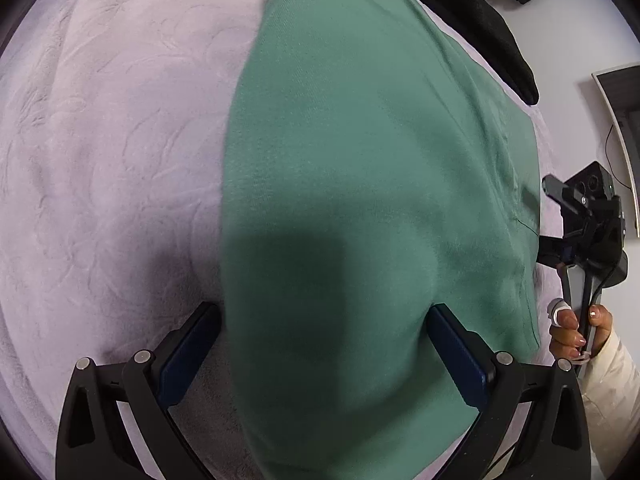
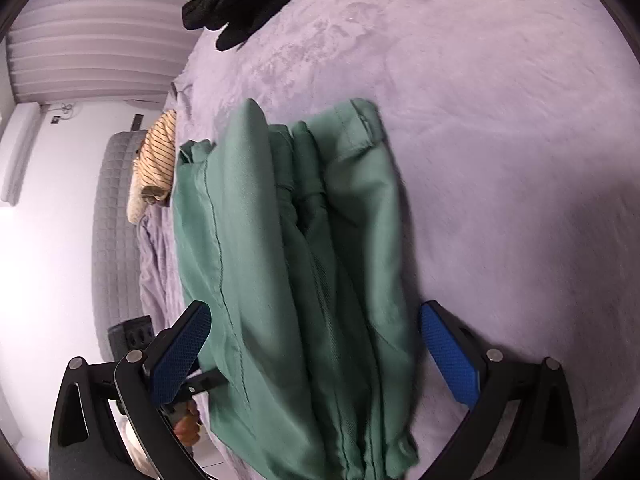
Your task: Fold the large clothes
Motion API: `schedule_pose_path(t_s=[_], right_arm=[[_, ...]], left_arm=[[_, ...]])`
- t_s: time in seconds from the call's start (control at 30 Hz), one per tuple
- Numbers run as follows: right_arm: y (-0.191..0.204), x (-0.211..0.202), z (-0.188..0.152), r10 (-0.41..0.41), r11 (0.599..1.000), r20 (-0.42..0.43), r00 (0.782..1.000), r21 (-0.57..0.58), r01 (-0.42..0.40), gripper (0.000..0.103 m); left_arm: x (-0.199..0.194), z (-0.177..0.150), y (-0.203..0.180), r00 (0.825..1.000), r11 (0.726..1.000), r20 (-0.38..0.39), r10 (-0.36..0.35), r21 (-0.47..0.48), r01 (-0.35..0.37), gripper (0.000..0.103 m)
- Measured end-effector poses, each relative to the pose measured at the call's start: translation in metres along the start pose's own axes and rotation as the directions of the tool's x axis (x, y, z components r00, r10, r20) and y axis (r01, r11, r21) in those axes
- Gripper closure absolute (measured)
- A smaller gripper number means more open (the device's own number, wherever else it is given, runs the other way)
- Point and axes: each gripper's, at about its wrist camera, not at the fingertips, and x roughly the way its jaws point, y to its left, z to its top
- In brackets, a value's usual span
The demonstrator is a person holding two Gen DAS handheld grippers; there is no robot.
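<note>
Left wrist view: the green garment (image 1: 360, 184) lies spread over a lilac plush bed cover (image 1: 112, 152), running from the bottom of the frame up to the top edge. The left gripper (image 1: 322, 344) hangs over the garment's near end with its 2 fingers (image 1: 188, 356) set wide apart, 1 on each side of the cloth; whether the pads touch the fabric cannot be told. A dark shadow sits on the cloth between them. At the right edge the right gripper (image 1: 584, 216) shows as a black device beside the garment's far edge, with the person's right hand (image 1: 576, 332) on its handle (cream sleeve, light nails). A black garment (image 1: 492, 36) lies on the bed cover at the upper right.

Right wrist view: the same green garment (image 2: 288, 264) appears bunched into several long folds, with a stitched seam running down its left side, lying on the bed cover (image 2: 500, 160). The right gripper (image 2: 314, 344) also has its fingers (image 2: 448, 356) wide apart, straddling the near end of the folds without visibly pinching them. To the left, a striped yellow cloth (image 2: 158, 160) rests at the bed's edge, next to a grey quilted panel (image 2: 112, 220). The black garment (image 2: 232, 0) lies at the top.
</note>
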Motion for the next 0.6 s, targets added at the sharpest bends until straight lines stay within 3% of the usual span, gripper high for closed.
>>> schedule_pose_path(t_s=[0.17, 0.2, 0.23, 0.27, 0.33, 0.43, 0.6], right_arm=[[0.002, 0.017, 0.018, 0.108, 0.994, -0.001, 0.994, 0.029, -0.107, 0.000], [-0.001, 0.019, 0.020, 0.116, 0.992, 0.004, 0.993, 0.057, -0.116, 0.000], [-0.003, 0.018, 0.020, 0.120, 0.989, 0.010, 0.993, 0.080, -0.121, 0.003], [-0.006, 0.018, 0.020, 0.115, 0.988, 0.009, 0.993, 0.101, -0.115, 0.022], [-0.014, 0.021, 0.018, 0.088, 0.983, -0.020, 0.996, 0.161, -0.084, 0.065], [-0.011, 0.016, 0.015, 0.123, 0.978, 0.003, 0.992, 0.167, -0.122, 0.079], [0.012, -0.002, 0.001, 0.268, 0.948, 0.052, 0.962, 0.162, -0.273, 0.082]], left_arm=[[0.008, -0.001, -0.005, 1.000, 1.000, 0.000, -0.030, 0.008, 0.030, 0.001], [0.006, -0.002, -0.005, 0.999, 0.999, 0.004, -0.036, 0.012, 0.036, 0.013], [0.004, -0.001, -0.007, 0.999, 0.999, 0.004, -0.038, 0.017, 0.037, 0.019], [0.001, -0.002, -0.008, 0.999, 0.999, 0.010, -0.038, 0.019, 0.038, 0.023], [-0.006, -0.003, -0.011, 0.999, 0.999, 0.018, -0.046, 0.022, 0.045, 0.041], [-0.021, -0.004, -0.016, 0.998, 0.998, 0.035, -0.054, 0.038, 0.053, 0.058], [-0.052, -0.007, -0.027, 0.991, 0.991, 0.076, -0.113, 0.077, 0.108, 0.064]])
